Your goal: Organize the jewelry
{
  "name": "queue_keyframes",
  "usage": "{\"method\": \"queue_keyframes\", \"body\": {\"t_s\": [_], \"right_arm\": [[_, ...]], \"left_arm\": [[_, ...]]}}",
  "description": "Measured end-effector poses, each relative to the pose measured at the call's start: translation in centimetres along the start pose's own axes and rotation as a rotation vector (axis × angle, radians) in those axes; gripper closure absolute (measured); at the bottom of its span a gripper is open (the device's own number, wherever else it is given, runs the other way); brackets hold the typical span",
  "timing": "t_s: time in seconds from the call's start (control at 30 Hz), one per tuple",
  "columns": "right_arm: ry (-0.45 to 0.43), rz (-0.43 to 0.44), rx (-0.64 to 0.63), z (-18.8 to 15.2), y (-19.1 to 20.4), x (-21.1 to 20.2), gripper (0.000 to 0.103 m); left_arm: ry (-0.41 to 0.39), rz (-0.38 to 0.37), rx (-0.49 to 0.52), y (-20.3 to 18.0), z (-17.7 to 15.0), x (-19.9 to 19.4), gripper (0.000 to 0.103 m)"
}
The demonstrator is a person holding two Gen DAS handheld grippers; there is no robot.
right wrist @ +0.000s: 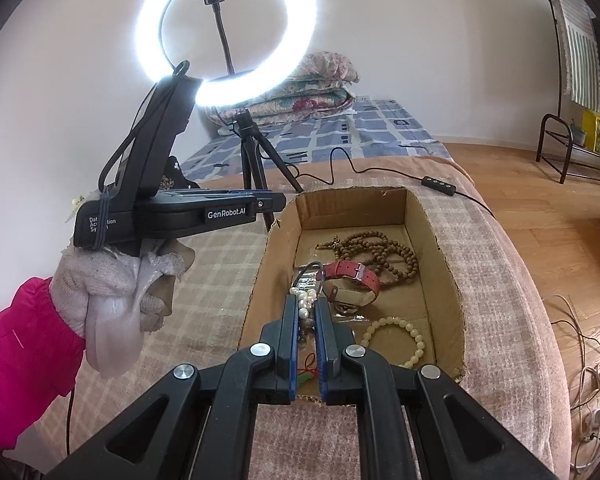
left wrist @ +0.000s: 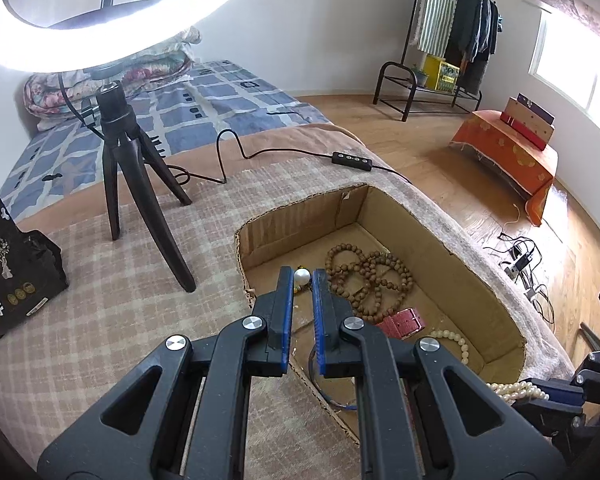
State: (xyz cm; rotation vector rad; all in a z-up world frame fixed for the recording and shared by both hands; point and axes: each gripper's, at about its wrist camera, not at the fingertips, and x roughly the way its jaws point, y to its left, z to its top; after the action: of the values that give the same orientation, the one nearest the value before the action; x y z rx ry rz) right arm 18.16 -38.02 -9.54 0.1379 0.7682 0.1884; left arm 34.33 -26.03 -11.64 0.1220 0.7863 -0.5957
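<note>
A cardboard box (left wrist: 452, 264) (right wrist: 440, 240) lies on the plaid cloth. Inside are a brown wooden bead necklace (left wrist: 370, 280) (right wrist: 384, 254), a red-strapped watch (left wrist: 406, 322) (right wrist: 352, 274) and a cream bead bracelet (left wrist: 456, 342) (right wrist: 396, 340). My left gripper (left wrist: 302, 276) hangs over the box's near-left corner, jaws narrowly apart, with a large white pearl (left wrist: 302, 277) between its tips. My right gripper (right wrist: 304, 306) is shut on a white pearl strand (right wrist: 304, 300) over the box's near end; the strand also shows in the left wrist view (left wrist: 518, 392).
A ring light on a black tripod (left wrist: 140, 184) (right wrist: 256, 148) stands on the cloth left of the box, its cable and remote (left wrist: 352, 158) running behind. A black printed bag (left wrist: 12, 268) stands at the far left. The table edge drops to a wooden floor on the right.
</note>
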Motion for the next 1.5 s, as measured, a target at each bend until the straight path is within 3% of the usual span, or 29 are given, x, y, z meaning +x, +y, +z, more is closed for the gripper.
{"method": "queue_keyframes", "body": {"t_s": [0.27,0.3,0.33,0.37,0.4,0.5,0.6,1.0,1.5], "right_arm": [[0.017,0.005,-0.004,-0.2,0.0,0.3,0.095],[0.020,0.003,-0.004,-0.2,0.0,0.3,0.084],[0.017,-0.006,-0.002,-0.3,0.0,0.3,0.075],[0.012,-0.019,-0.001,-0.3,0.0,0.2,0.057],[0.009,-0.027,-0.002,-0.4,0.0,0.1,0.041],[-0.002,-0.063,-0.016,-0.6,0.2,-0.1,0.013],[-0.002,-0.105,-0.041,-0.8,0.5,-0.1,0.002],[0.007,-0.140,-0.040,-1.0,1.3,-1.0,0.000],[-0.049,-0.169,-0.022,-0.4,3.4,-5.8,0.000]], "left_arm": [[0.017,0.004,-0.034,0.1,0.3,0.5,0.092],[0.020,0.003,-0.035,0.0,0.4,0.4,0.075],[0.019,0.004,-0.035,0.0,0.4,0.4,0.050],[0.002,0.011,-0.037,0.0,0.3,0.1,0.042],[-0.019,0.016,-0.036,-0.1,0.3,-0.2,0.038],[-0.022,0.023,-0.023,-0.3,0.4,-0.5,0.035],[-0.027,0.009,-0.031,-0.2,0.4,-0.8,0.023],[-0.047,0.021,-0.034,-0.4,0.0,-3.4,0.022],[-0.131,0.054,-0.013,-0.9,-1.1,-11.6,0.022]]}}
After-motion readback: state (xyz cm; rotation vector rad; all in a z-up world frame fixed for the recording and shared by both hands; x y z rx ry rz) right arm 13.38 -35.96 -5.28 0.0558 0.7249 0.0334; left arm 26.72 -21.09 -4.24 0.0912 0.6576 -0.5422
